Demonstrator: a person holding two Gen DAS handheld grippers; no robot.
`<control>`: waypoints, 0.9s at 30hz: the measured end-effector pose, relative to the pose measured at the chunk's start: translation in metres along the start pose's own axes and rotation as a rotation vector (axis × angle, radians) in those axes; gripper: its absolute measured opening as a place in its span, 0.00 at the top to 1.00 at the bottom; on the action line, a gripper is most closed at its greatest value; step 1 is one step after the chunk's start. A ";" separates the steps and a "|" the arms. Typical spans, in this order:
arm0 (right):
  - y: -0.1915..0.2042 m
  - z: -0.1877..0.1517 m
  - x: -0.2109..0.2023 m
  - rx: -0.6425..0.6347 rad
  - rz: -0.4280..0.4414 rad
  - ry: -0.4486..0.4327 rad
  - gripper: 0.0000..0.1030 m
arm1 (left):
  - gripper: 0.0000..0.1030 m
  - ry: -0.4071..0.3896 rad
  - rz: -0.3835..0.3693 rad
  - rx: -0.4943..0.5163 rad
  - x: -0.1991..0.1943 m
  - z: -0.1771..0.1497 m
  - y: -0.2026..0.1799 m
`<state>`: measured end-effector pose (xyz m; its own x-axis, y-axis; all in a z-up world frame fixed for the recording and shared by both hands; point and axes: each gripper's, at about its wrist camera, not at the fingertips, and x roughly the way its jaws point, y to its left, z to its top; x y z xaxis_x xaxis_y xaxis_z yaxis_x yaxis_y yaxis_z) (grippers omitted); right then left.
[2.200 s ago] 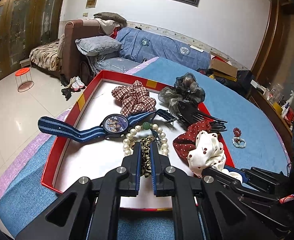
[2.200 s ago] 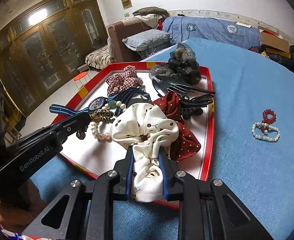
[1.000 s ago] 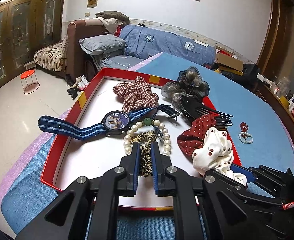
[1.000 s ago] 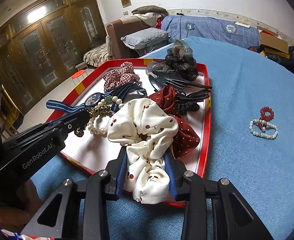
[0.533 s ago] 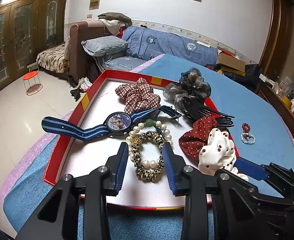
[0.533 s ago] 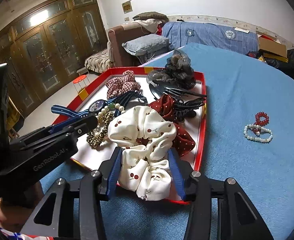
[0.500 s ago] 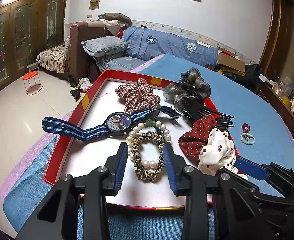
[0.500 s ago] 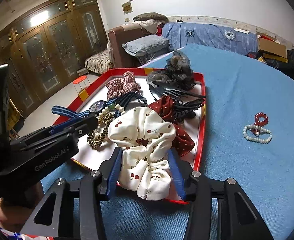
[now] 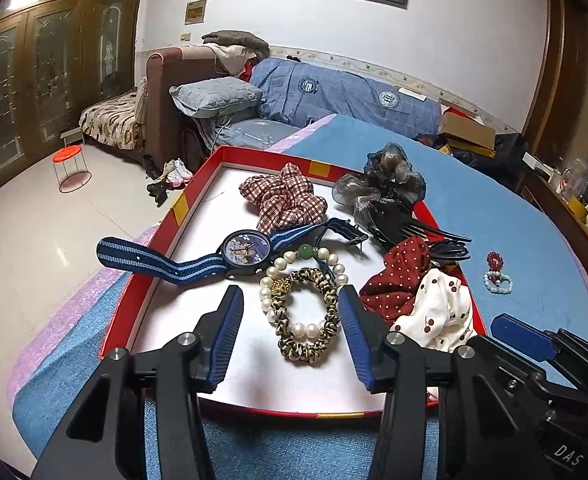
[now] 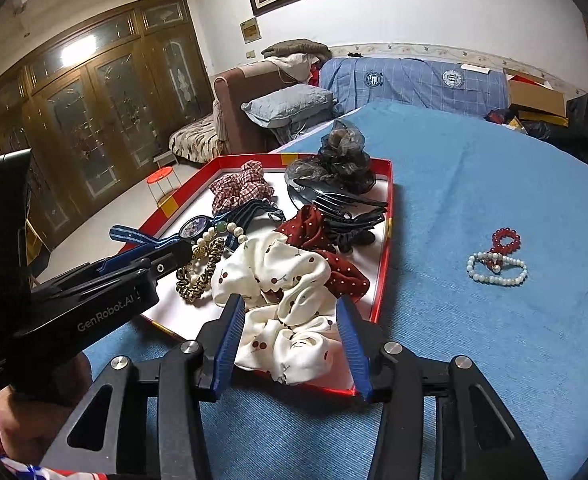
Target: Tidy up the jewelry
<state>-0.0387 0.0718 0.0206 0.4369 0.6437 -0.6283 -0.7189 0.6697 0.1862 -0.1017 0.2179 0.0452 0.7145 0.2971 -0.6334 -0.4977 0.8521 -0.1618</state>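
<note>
A red-walled tray (image 9: 162, 236) with a white floor sits on the blue tablecloth. In it lie a leopard scrunchie (image 9: 307, 320) over a pearl bracelet (image 9: 272, 274), a blue striped watch (image 9: 246, 251), a plaid scrunchie (image 9: 284, 200), a dark red dotted scrunchie (image 9: 397, 280) and a white cherry scrunchie (image 10: 290, 292). My left gripper (image 9: 290, 328) is open and empty, its tips on either side of the leopard scrunchie. My right gripper (image 10: 290, 336) is open and empty around the white scrunchie, which hangs over the tray's near wall (image 10: 381, 280).
A white pearl bracelet (image 10: 497, 268) and a red bead bracelet (image 10: 505, 240) lie on the cloth right of the tray. A black gauze bow (image 10: 341, 156) and black claw clips (image 10: 349, 212) fill the tray's far right. The table edge drops off at left.
Both grippers have opened: the left let go of the leopard scrunchie, the right let go of the white cherry scrunchie. Both have drawn back slightly and their jaws spread wider.
</note>
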 end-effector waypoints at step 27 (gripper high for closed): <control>-0.012 -0.008 -0.018 0.043 -0.012 -0.030 0.37 | 0.20 0.003 0.072 0.018 -0.001 0.000 -0.009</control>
<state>-0.0421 0.0493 0.0237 0.4622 0.6459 -0.6077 -0.6898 0.6925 0.2113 -0.0979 0.2101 0.0479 0.6760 0.3567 -0.6448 -0.5387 0.8363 -0.1022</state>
